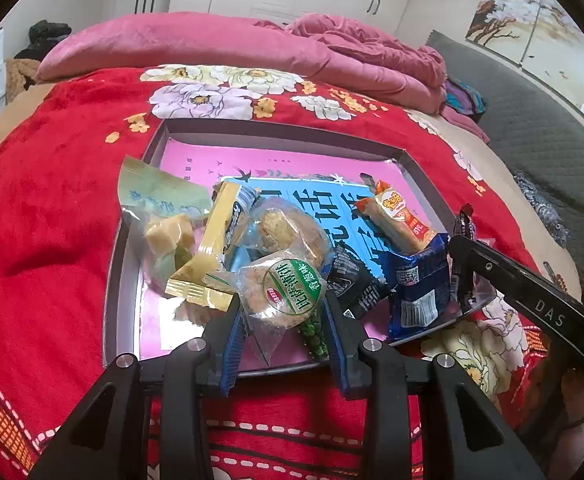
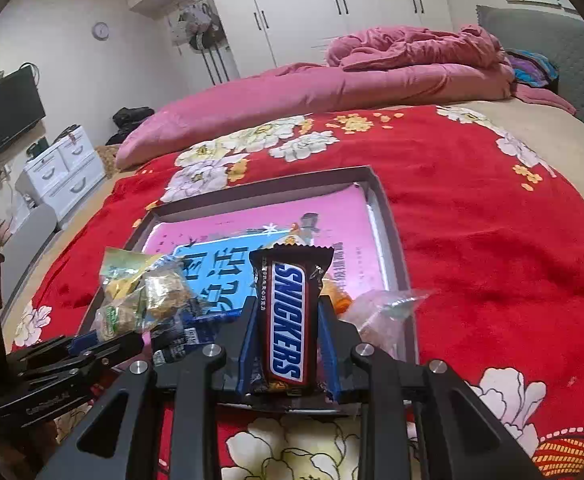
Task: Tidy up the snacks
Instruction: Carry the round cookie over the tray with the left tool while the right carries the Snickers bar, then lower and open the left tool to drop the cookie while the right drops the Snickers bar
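Left gripper point(image 1: 284, 320): blue pads pinching a clear bag with a round green label point(image 1: 288, 294), one pad on each side of it. Bag lying at the near end of a snack pile, touching a gold wrapper point(image 1: 208, 256) on one side and a black packet point(image 1: 351, 280) on the other. Further out, a clear bag with yellow chunks point(image 1: 168, 224), a round cookie in clear wrap point(image 1: 288, 228), a blue packet point(image 1: 415, 284) and an orange stick snack point(image 1: 399, 220). All piled in a flat grey tray point(image 1: 276, 130) with a pink and blue sheet point(image 1: 292, 160) on its floor.

Right gripper point(image 2: 288, 320): blue pads squeezed tight on a Snickers bar point(image 2: 290, 312), standing up between them over the near edge of the tray point(image 2: 387, 216). Just beside it, an empty-looking clear wrapper point(image 2: 383, 308). Tray resting on a red flower blanket point(image 2: 491, 240) on a bed, pink quilt point(image 2: 331, 80) bunched up at the far end.
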### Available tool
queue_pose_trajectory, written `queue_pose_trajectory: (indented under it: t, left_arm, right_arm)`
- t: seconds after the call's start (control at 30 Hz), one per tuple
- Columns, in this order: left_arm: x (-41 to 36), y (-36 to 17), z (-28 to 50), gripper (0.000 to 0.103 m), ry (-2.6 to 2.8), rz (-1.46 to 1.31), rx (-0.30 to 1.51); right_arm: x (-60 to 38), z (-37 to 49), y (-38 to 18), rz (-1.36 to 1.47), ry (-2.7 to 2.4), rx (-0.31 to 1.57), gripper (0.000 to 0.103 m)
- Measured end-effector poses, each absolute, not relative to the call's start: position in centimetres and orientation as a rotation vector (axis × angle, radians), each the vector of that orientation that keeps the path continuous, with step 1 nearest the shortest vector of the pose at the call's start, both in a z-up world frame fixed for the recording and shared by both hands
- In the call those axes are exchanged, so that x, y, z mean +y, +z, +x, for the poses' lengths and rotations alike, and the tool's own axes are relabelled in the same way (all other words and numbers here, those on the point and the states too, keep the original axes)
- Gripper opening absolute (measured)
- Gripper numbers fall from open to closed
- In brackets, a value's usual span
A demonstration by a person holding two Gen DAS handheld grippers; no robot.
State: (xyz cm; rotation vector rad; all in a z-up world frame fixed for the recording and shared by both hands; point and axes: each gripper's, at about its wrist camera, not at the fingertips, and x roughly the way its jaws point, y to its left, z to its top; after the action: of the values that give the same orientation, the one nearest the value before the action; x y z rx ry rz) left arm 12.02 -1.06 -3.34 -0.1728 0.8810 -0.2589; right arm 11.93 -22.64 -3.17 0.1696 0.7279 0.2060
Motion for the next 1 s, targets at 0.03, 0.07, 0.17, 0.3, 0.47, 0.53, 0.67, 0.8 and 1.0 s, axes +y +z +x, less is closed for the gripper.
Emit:
queue_pose_trajectory:
  t: [0.03,0.07,0.17,0.3,0.47,0.53,0.67,0.8,1.0]
  left_arm:
    - [-1.1,-3.3,12.0,0.038,-0.26,-0.175,0.88]
    - [-1.1,-3.3,12.0,0.038,-0.261,-0.175,0.88]
    - [-1.3,-3.3,12.0,0.038,-0.264,-0.174,0.881]
    - [-1.5,-3.3,12.0,0.038,-0.267,-0.172,0.882]
    - [-1.5,-3.4,12.0,0.038,-0.266,-0.178,0.884]
    - [-1.4,-3.4,12.1,0.038,-0.267,-0.18,0.886]
    - [-1.4,-3.4,12.1,0.038,-0.267,-0.182,0.887]
    - [-1.3,-3.5,12.1,0.038,-0.266,-0.187,0.889]
    - [-1.3,-3.6,12.2,0.039,-0.267,-0.193,0.894]
  right_arm:
    - [-22.7,11.9,-3.1,0.168,0.197,0.724,0.029]
    - [-22.7,11.9,-3.1,0.165,0.19,0.72,0.029]
    - [-22.7,12.1,-3.3,0.16,0.188,0.733,0.029]
    - [-22.6,12.0,-3.3,0.15,0.184,0.733,0.029]
    - [-22.8,11.9,-3.1,0.158,0.179,0.723,0.032]
    - [-22.9,11.9,-3.1,0.164,0.179,0.724,0.033]
    - [-22.8,11.7,-2.9,0.155,0.186,0.715,0.035]
    - [-22.5,11.3,-2.4,0.127,0.198,0.698,0.037]
    - [-22.0,10.7,-2.1,0.092,0.216,0.693,0.04]
